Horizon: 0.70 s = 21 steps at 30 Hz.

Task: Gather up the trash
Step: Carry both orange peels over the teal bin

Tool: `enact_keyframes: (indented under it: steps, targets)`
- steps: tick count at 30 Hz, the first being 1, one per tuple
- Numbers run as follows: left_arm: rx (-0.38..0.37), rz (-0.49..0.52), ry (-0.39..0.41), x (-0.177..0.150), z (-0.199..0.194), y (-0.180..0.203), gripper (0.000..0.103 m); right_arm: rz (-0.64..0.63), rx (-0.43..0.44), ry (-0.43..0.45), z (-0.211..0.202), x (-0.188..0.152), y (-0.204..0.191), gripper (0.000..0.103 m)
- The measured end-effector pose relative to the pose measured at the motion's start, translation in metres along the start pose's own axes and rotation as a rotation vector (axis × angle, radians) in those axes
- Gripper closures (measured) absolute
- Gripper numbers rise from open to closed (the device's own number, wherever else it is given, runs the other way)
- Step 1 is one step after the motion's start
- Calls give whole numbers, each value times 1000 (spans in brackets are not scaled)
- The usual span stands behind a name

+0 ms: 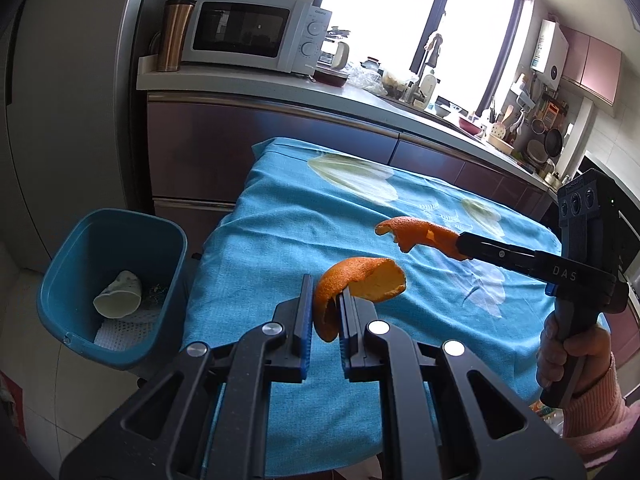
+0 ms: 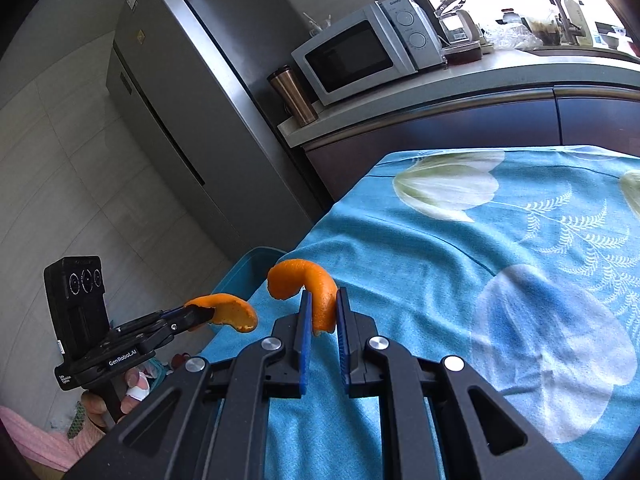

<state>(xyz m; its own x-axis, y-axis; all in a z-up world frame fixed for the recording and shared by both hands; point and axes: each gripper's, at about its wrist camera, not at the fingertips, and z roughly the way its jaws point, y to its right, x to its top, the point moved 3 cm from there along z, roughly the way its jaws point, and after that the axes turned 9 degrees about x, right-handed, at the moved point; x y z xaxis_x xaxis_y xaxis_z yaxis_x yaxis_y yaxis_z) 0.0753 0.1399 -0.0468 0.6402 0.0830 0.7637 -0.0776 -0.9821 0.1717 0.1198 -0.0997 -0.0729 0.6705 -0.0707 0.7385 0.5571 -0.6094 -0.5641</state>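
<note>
My left gripper [image 1: 325, 292] is shut on a broad piece of orange peel [image 1: 360, 282] and holds it above the blue floral tablecloth [image 1: 280, 220]. It also shows in the right wrist view [image 2: 200, 314] with its peel [image 2: 232, 312]. My right gripper [image 2: 322, 300] is shut on a curled strip of orange peel [image 2: 304, 280], also above the cloth. It shows in the left wrist view [image 1: 460, 246] with its strip [image 1: 416, 232]. A blue trash bin [image 1: 112, 288] stands on the floor left of the table, holding a crumpled pale cup [image 1: 118, 294].
A grey fridge [image 2: 180, 92] stands at the left. A counter [image 1: 280, 88] behind the table carries a microwave [image 1: 256, 32], a copper tumbler [image 1: 174, 36] and kitchen clutter. The bin's rim [image 2: 256, 258] peeks past the table edge.
</note>
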Motion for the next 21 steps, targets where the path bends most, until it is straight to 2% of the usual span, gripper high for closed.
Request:
enact_keyframes:
  steps: [21]
  targets:
    - [46,-51,27,3,-13,-30,92,-46,63,-53,40,12,-27,92]
